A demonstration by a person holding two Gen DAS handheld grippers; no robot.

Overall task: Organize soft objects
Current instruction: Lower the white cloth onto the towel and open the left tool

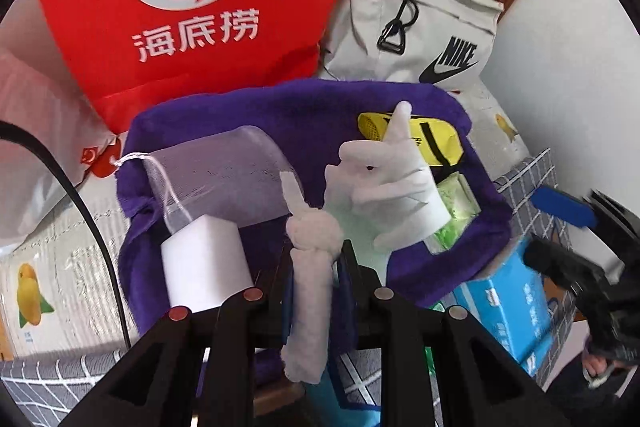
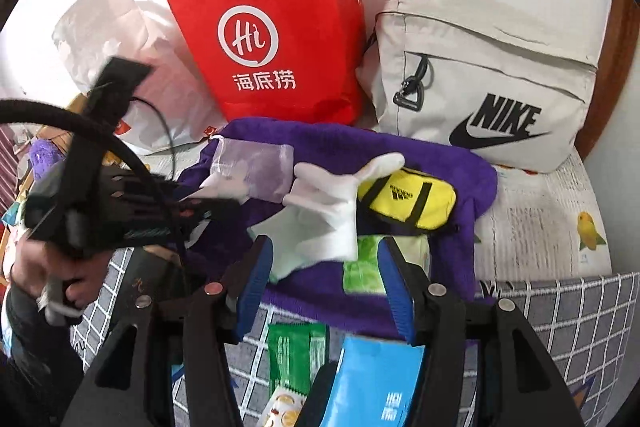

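A purple fleece cloth lines a grey checked basket. On it lie a sheer mesh pouch, a white block, a yellow Adidas pouch, a green tissue pack and a white glove. My left gripper is shut on a second white glove, which hangs down between its fingers above the cloth. My right gripper is open and empty, just in front of the white glove lying on the cloth. The left gripper also shows in the right wrist view.
A red Haidilao paper bag and a grey Nike bag stand behind the basket. A white plastic bag lies at the left. Blue boxes and a green packet sit in the basket's near part.
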